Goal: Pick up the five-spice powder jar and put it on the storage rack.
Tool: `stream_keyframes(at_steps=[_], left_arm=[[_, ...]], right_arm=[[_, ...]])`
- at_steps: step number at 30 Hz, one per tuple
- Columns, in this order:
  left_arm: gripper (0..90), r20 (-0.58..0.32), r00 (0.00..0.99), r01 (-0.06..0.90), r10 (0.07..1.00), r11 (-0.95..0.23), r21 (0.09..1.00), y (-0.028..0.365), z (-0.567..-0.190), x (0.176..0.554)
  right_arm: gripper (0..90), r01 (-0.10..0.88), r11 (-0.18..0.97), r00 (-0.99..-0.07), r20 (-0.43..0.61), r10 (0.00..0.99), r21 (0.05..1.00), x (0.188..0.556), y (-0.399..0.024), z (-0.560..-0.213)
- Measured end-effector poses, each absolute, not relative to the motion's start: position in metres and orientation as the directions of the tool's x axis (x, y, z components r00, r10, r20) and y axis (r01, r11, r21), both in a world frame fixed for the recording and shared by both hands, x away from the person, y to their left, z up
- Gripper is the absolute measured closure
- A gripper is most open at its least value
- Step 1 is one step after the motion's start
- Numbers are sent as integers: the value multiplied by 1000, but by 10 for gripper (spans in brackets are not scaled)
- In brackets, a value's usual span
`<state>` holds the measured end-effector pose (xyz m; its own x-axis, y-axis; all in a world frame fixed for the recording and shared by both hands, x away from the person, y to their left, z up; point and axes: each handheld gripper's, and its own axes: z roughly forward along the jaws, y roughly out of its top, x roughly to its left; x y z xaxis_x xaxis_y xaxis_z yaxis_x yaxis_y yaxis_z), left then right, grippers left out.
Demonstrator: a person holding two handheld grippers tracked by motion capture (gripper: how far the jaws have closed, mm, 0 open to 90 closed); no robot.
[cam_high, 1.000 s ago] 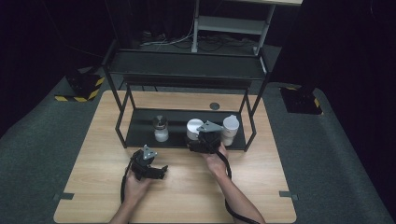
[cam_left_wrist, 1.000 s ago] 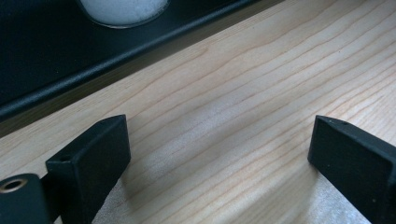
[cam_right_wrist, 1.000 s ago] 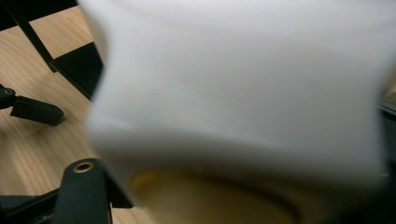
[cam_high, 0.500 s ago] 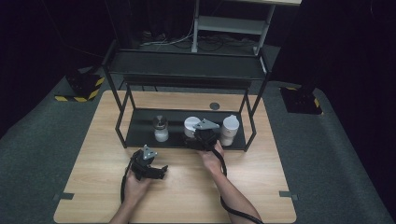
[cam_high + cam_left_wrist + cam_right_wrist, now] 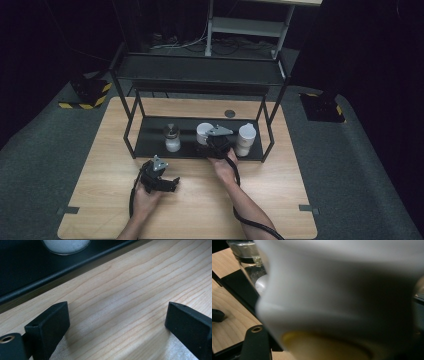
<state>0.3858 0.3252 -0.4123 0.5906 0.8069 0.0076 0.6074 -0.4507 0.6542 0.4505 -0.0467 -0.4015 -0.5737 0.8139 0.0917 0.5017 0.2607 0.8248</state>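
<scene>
the right claw is closed around a squat white plastic cup that stands on the lower shelf of a black metal two-tier rack. in the right gripper view the white wall of the cup sits so close that it is blurred, pressed in between the jaws, so the grip looks firm. the cup stands upright, with its long axis vertical, at the middle of the shelf. to its left, a little apart, stands a small clear glass shaker with a grey cap and white contents; to its right, just beside the claw, a taller white lidded tumbler.

the relation that matters: the cup lies straight ahead of the right claw, at the front half of the shelf, and the claw reaches in level from the surface side, under the rack's upper tier. any pull out would likely have to come back toward the person, low enough to clear that upper tier and narrow enough to miss both neighbours.

the left claw rests well apart on the light wooden surface, jaws spread wide with nothing between them. in the left gripper view bare wood grain lies between its black pads, and the shelf edge runs beyond. the right hand is plainly the nearer one to the cup.
</scene>
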Motion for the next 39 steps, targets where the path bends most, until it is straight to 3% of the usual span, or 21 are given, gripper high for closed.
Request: stream_keyframes(at_steps=[39], left_arm=[[57,7,590,608,807,-450,654,325,-412,386]], right_arm=[[298,517,259,-570,102,815,816,460,-43,-411]])
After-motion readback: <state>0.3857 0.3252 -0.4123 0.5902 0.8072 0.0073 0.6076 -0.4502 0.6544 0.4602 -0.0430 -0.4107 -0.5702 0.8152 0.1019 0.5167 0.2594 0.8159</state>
